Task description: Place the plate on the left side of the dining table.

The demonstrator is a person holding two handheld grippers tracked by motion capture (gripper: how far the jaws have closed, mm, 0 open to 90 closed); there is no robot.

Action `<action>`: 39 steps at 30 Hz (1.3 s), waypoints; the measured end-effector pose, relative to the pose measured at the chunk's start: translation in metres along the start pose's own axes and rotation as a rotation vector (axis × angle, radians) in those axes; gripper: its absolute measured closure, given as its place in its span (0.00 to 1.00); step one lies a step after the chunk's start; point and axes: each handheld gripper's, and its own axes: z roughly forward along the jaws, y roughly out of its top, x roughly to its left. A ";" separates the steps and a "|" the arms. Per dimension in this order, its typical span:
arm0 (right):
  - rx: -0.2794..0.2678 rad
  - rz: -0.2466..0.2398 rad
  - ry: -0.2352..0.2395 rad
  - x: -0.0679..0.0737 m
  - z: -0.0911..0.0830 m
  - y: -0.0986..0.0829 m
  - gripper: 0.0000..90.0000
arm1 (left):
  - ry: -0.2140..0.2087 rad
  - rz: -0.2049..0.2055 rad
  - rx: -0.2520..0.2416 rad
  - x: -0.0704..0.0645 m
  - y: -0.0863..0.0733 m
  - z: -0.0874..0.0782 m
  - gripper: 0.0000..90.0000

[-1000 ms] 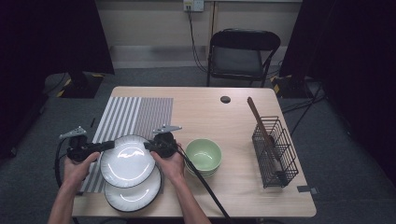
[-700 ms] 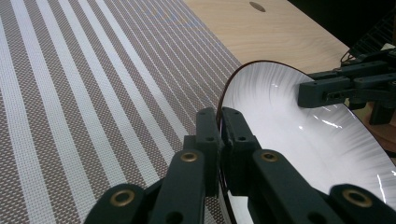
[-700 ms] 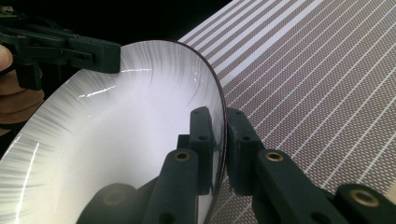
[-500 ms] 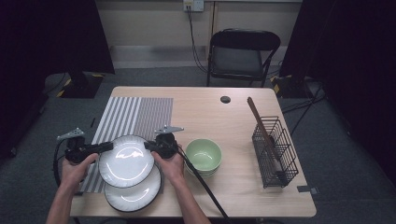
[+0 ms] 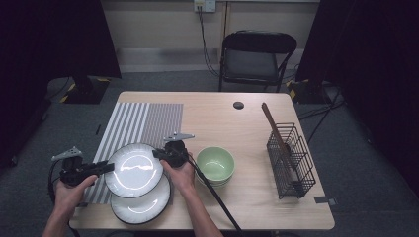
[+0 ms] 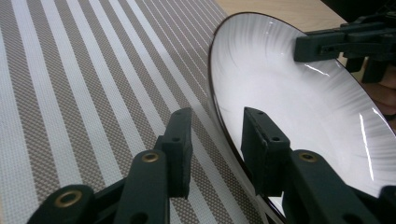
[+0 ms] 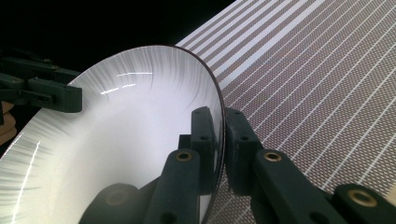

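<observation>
A white plate (image 5: 133, 169) with a dark rim is held between two grippers near the front left corner of the bench (image 5: 257, 207). It is raised above a second plate (image 5: 143, 206), which lies flat at the bench's front edge and is partly covered by the upper one.

The right gripper (image 5: 159, 154) is clamped on the upper plate's right edge; in the right gripper view its jaws are pressed together with the thin rim caught between them (image 7: 217, 135). The left gripper (image 5: 109, 168) is placed at the plate's left edge. In the left gripper view (image 6: 215, 144) its jaws stand apart, one on each side of the rim, with a gap visible on the outer side, so the rim is straddled rather than pinched. The plate's (image 6: 299, 116) glossy inside is turned toward that camera, and the other gripper is seen at its far edge.

A striped mat (image 5: 143, 121) is spread over the left part of the bench, beneath and beyond the plates. A green bowl (image 5: 215, 164) is set just right of the right hand (image 5: 182, 175), toward the front edge. A wire basket (image 5: 291, 160) with a wooden utensil (image 5: 272, 123) leaning in it stands near the right edge. A small dark disc (image 5: 238, 105) lies near the back edge.
</observation>
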 end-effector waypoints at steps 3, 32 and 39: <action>-0.001 0.004 -0.003 0.000 0.000 0.000 0.94 | 0.008 0.040 -0.005 -0.001 0.004 0.003 0.80; -0.065 0.026 -0.056 -0.003 -0.002 0.012 0.96 | 0.059 0.054 -0.078 -0.001 0.033 0.017 0.97; -0.069 0.017 -0.064 -0.002 -0.003 0.014 0.96 | 0.066 0.057 -0.081 -0.001 0.038 0.017 0.97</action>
